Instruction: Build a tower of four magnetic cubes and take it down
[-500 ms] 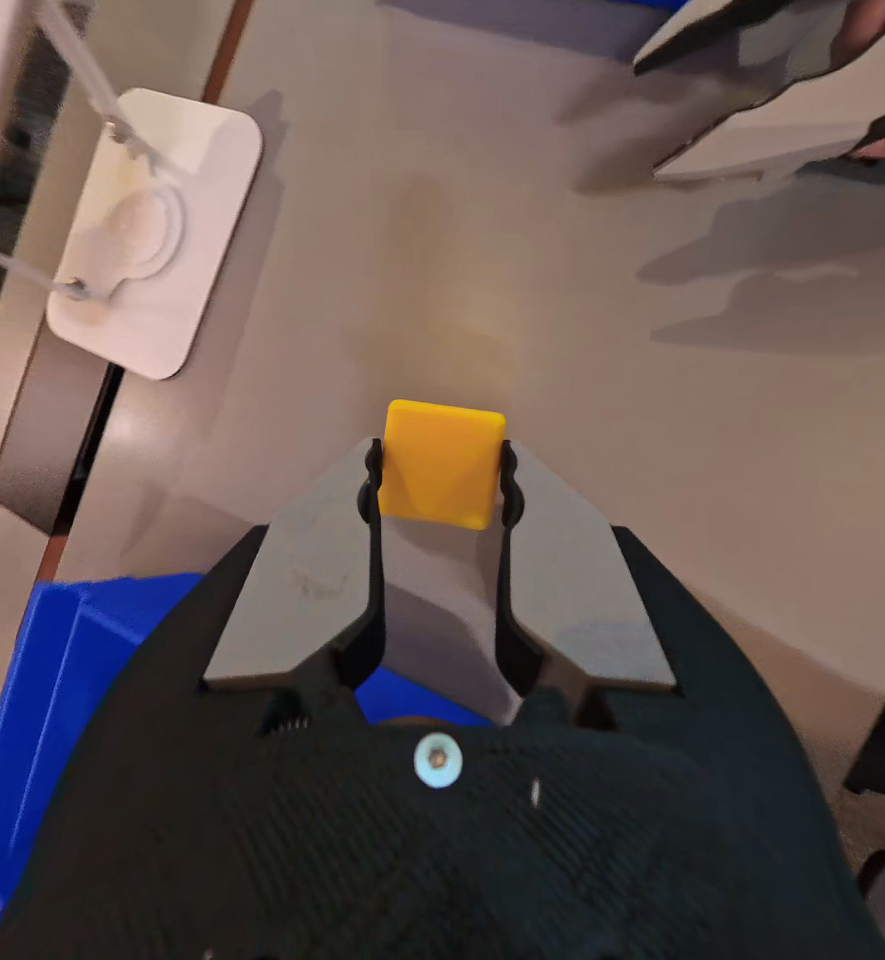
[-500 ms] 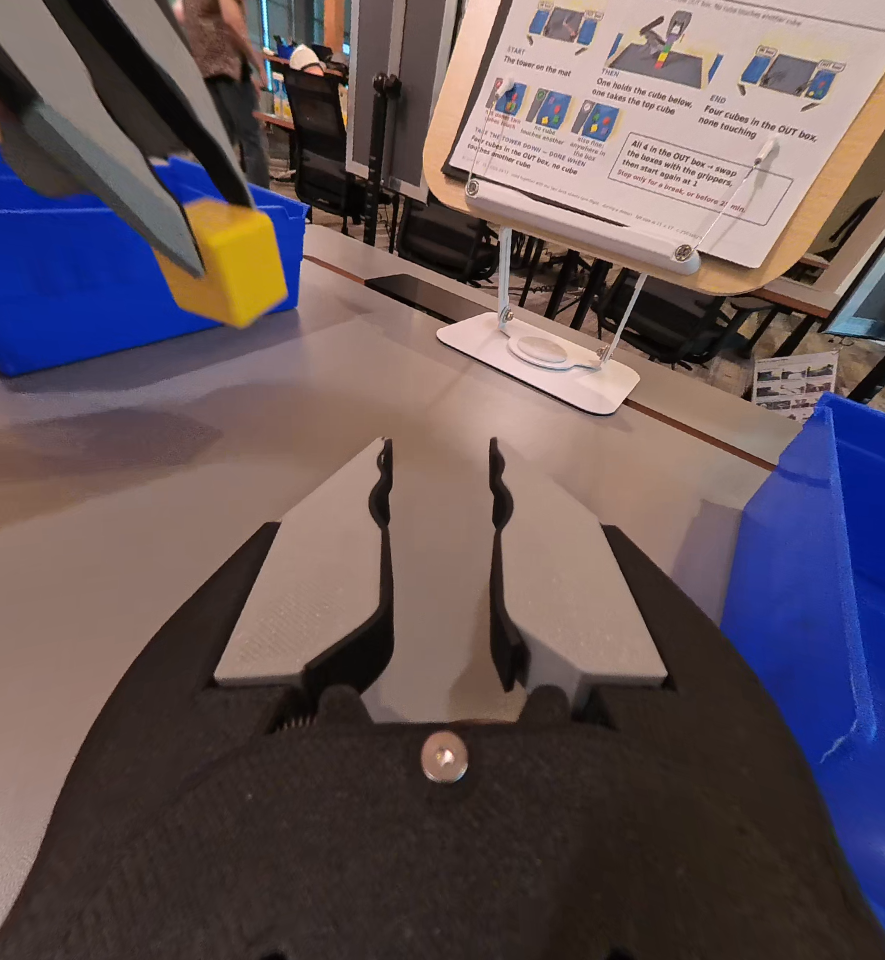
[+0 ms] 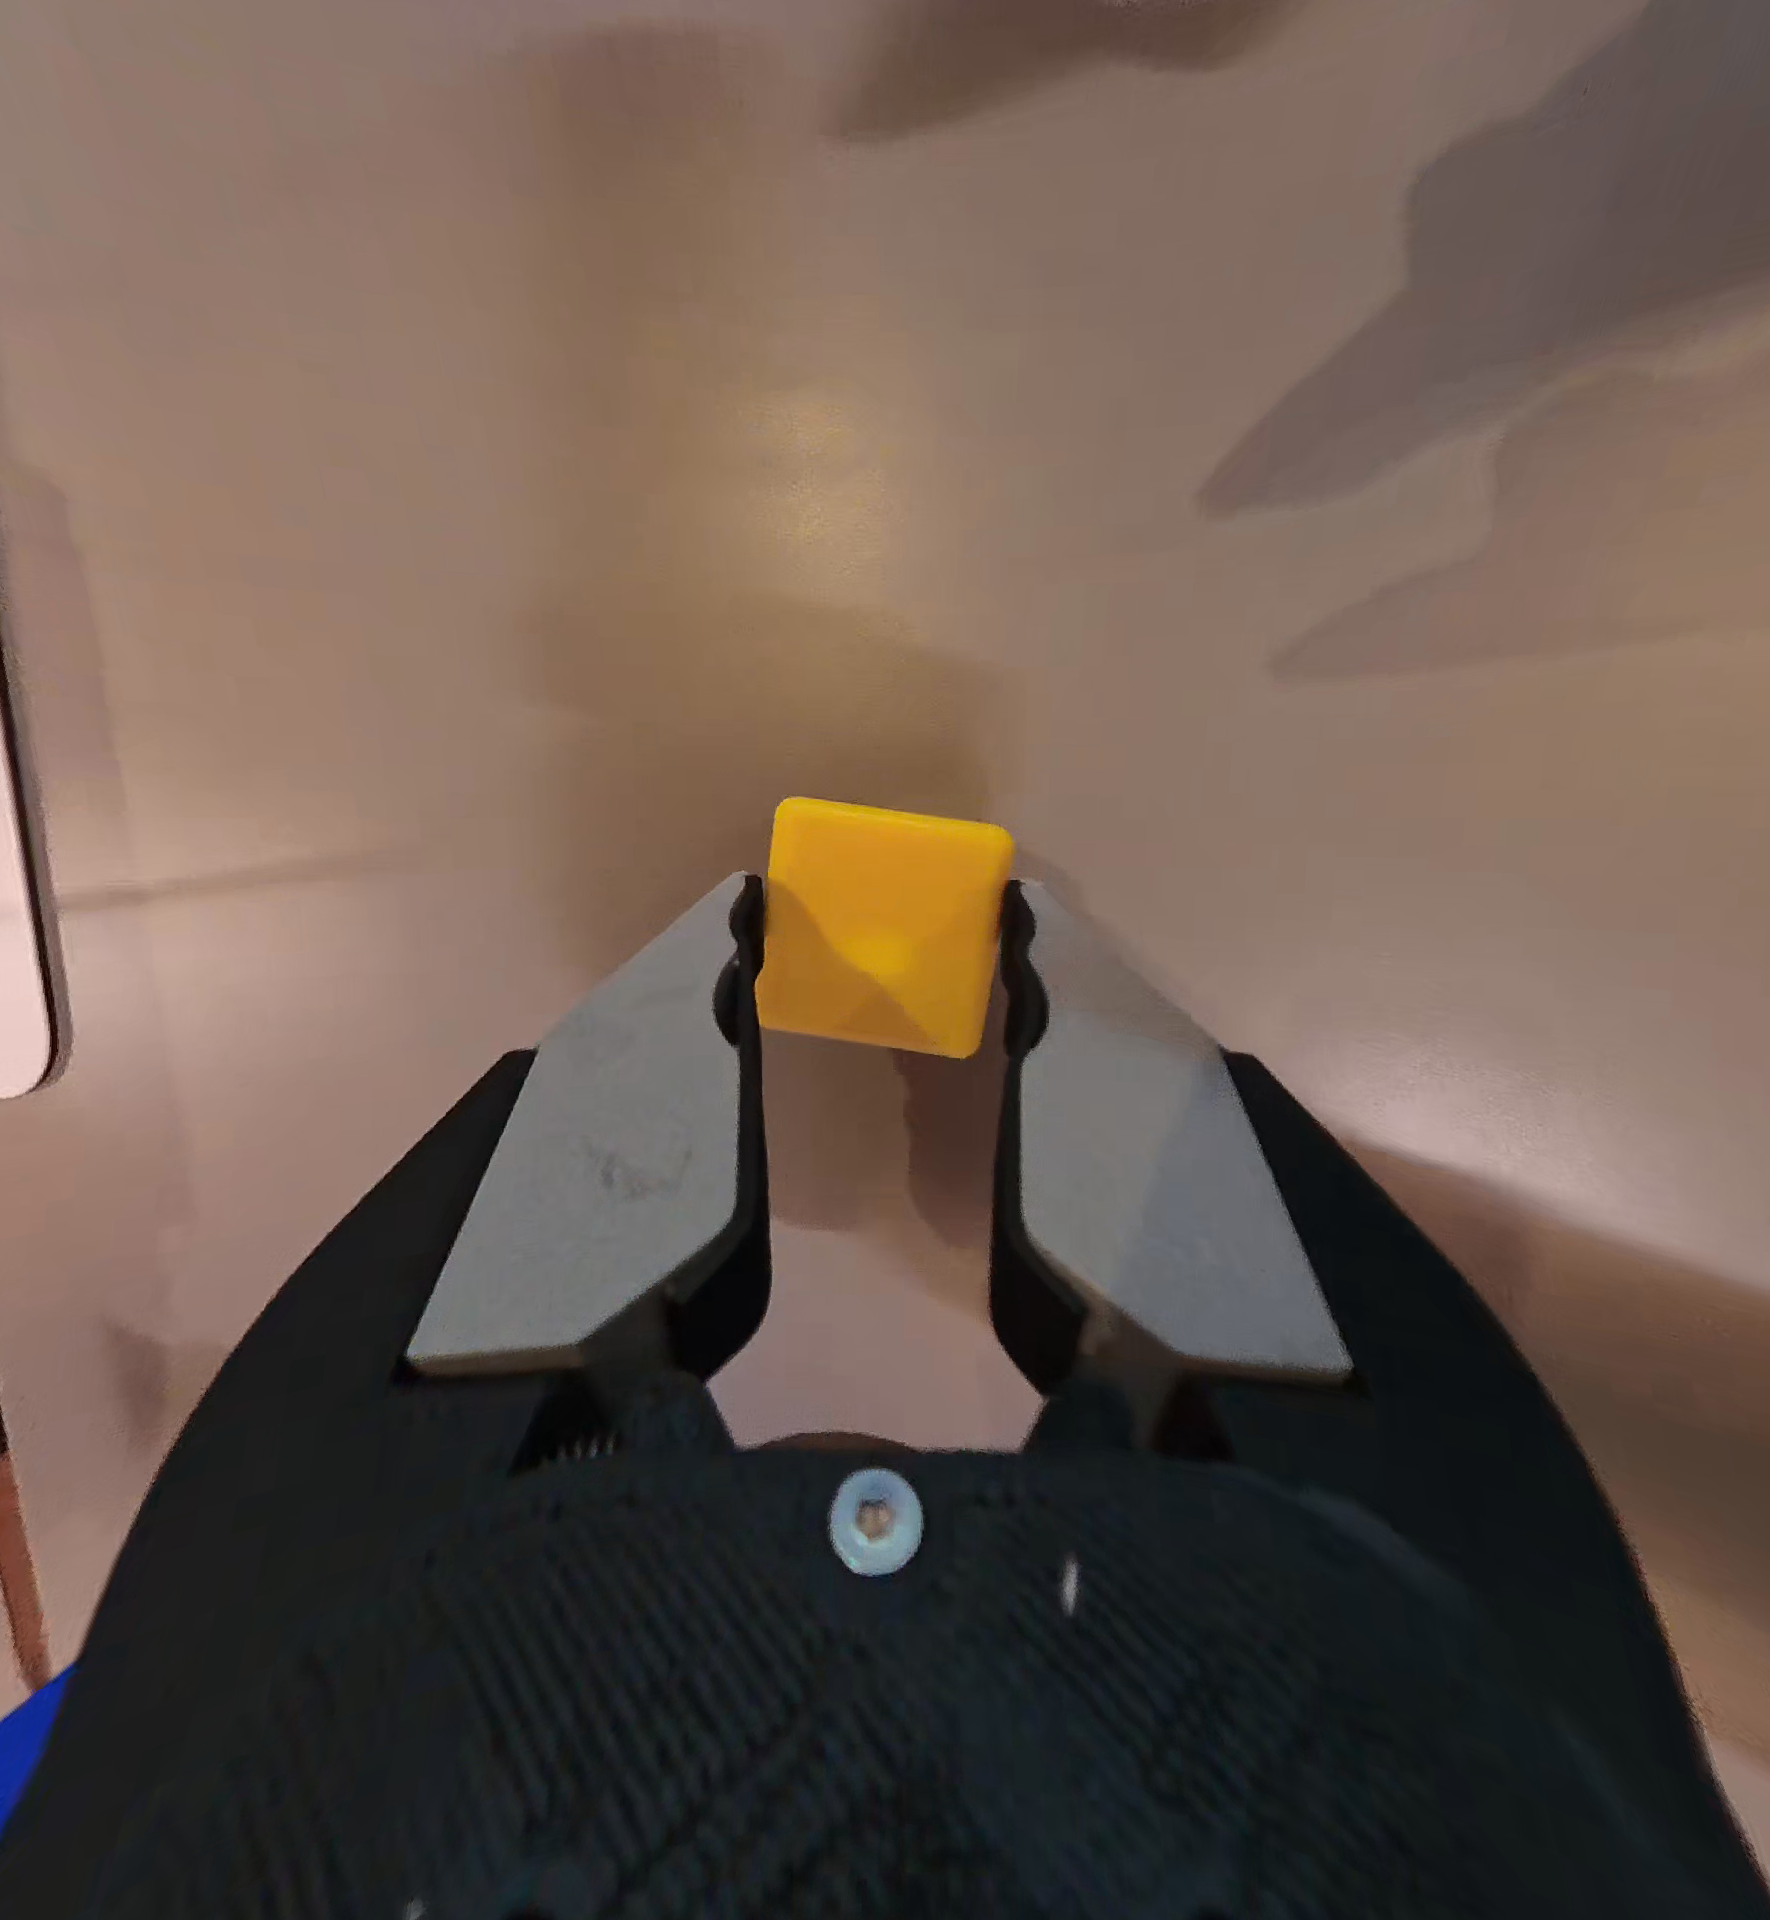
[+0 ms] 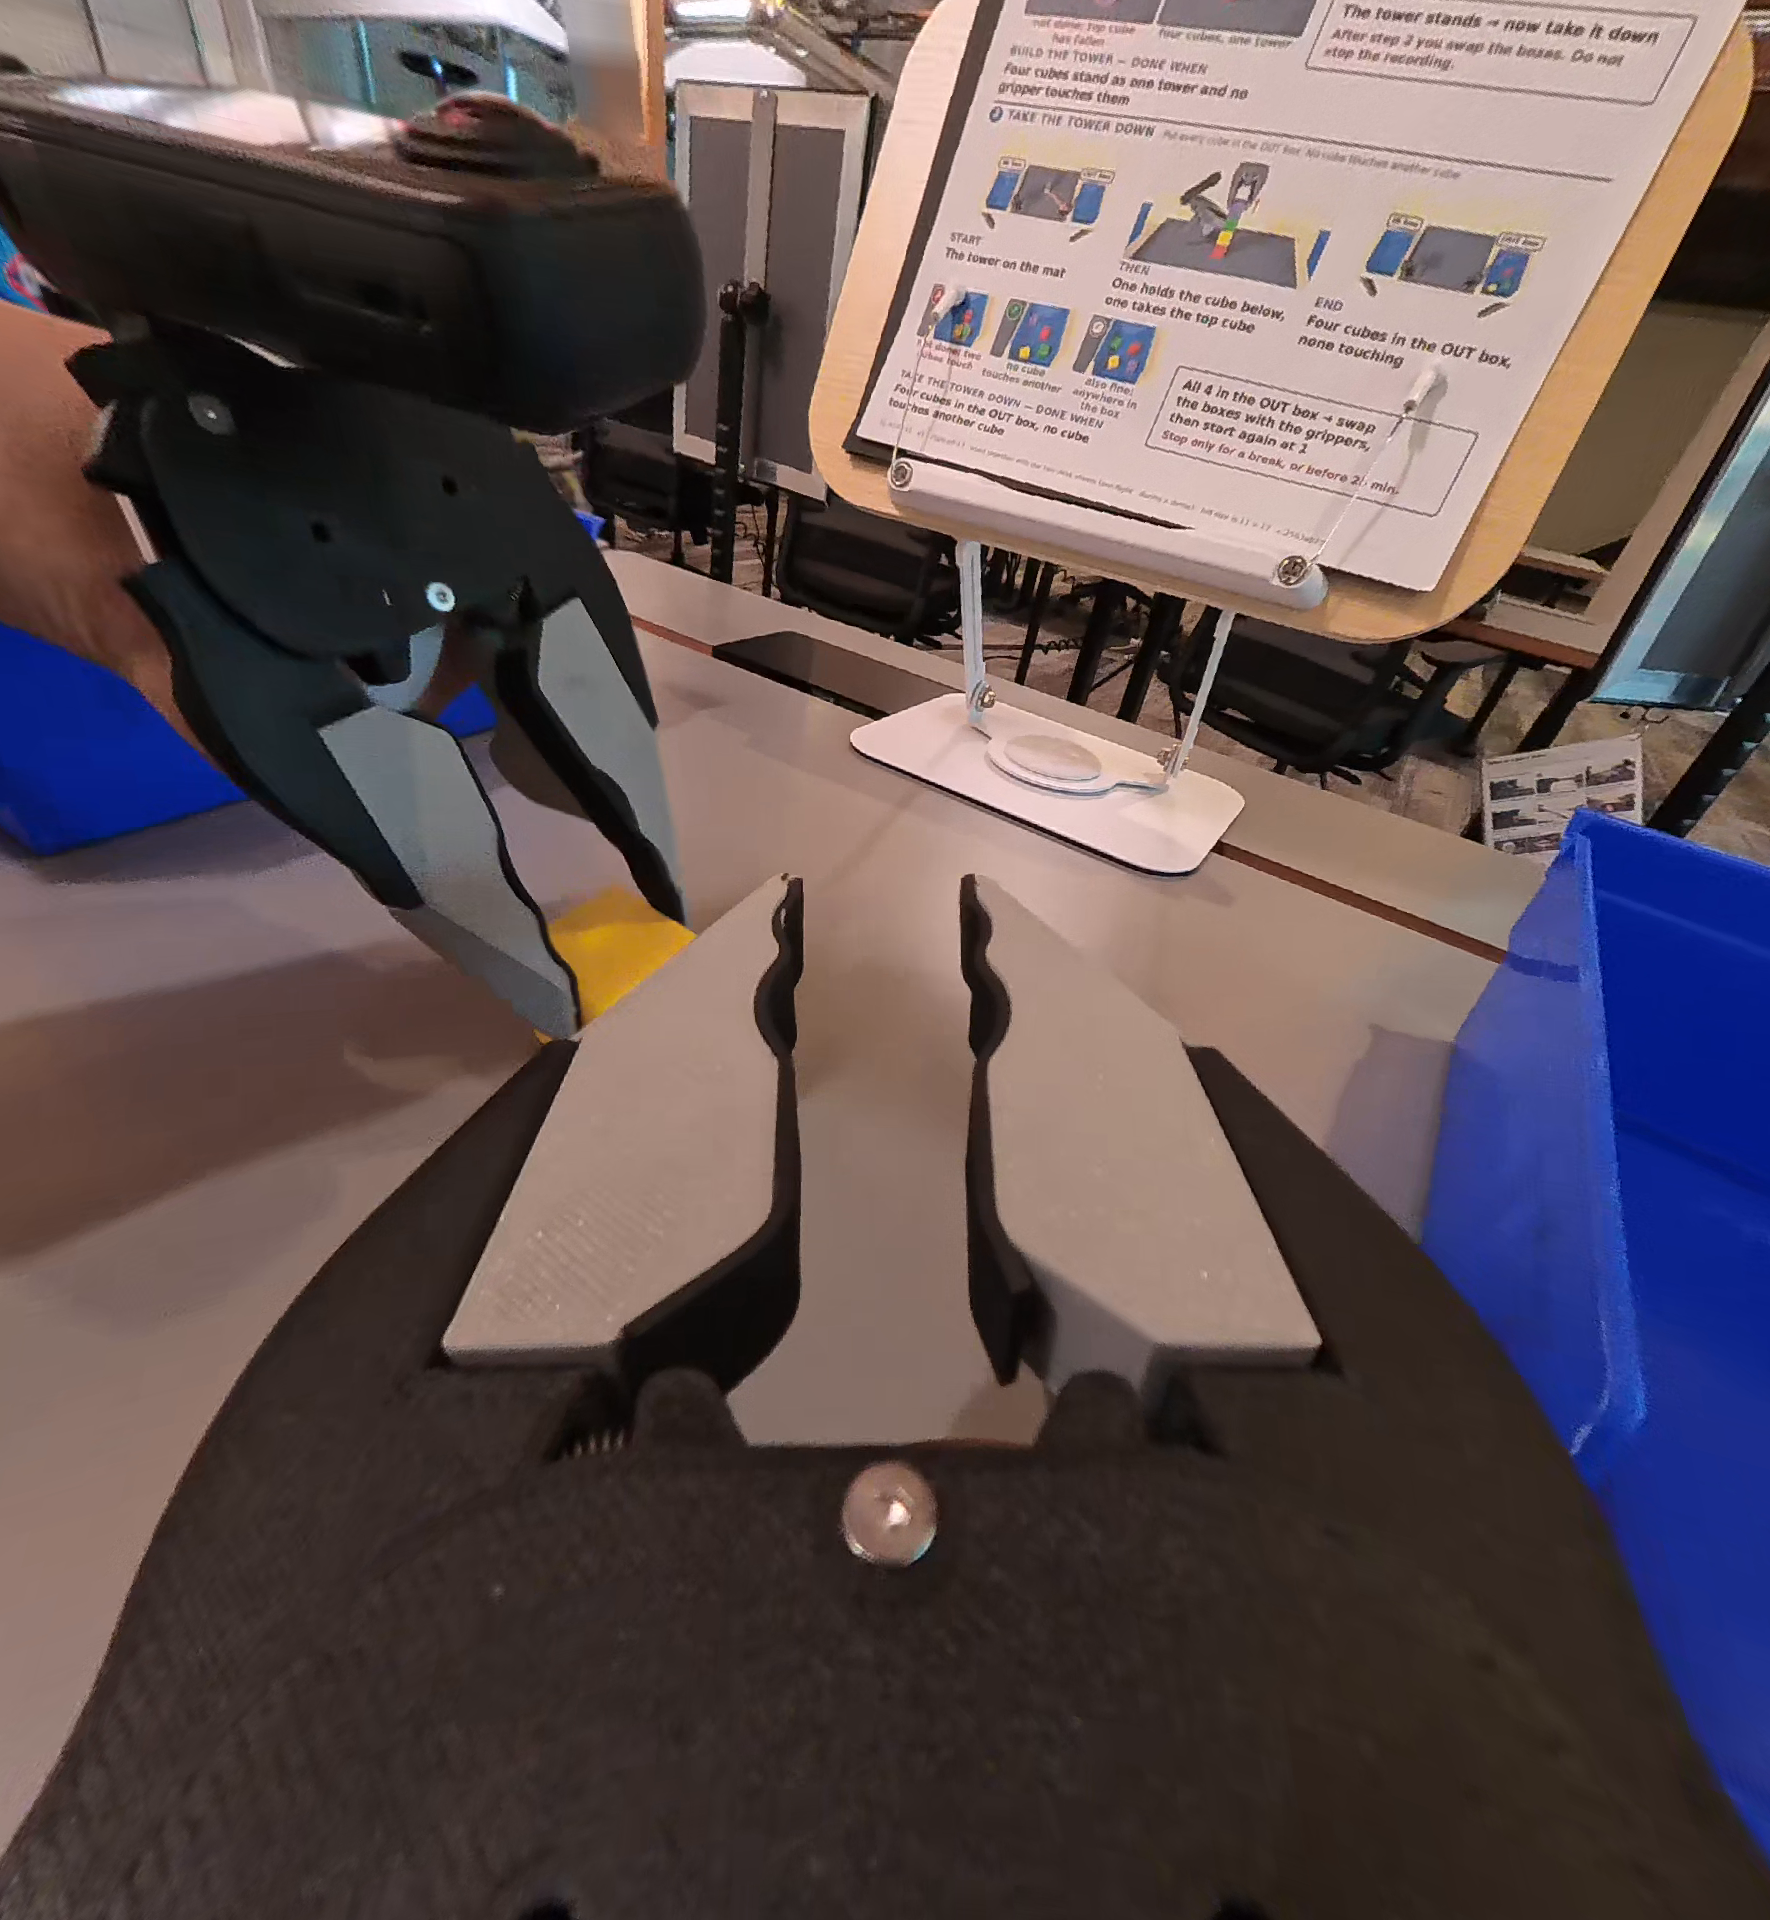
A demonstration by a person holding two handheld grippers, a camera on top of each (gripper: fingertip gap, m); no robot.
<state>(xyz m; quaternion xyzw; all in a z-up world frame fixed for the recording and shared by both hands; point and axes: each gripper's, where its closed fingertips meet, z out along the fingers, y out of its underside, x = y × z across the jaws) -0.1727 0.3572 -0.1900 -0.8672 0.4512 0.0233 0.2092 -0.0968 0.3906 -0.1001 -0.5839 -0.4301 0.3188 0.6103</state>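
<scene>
Fingers on the left gripper [image 3: 881,940] are clamped onto a yellow cube [image 3: 883,928], one pressing each side. From the right wrist view that same gripper [image 4: 616,961] angles down steeply with the cube [image 4: 616,961] right at the grey tabletop [image 4: 185,1039], though I can't tell if it's actually touching. Right gripper [image 4: 876,914] sits just beside it, fingers spread apart with nothing between them. Blue bin [image 4: 1691,1195] on the right, instruction board on a white stand [image 4: 1276,291] behind.

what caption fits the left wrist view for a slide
Left tool shut on a yellow cube above the grey table.
</scene>
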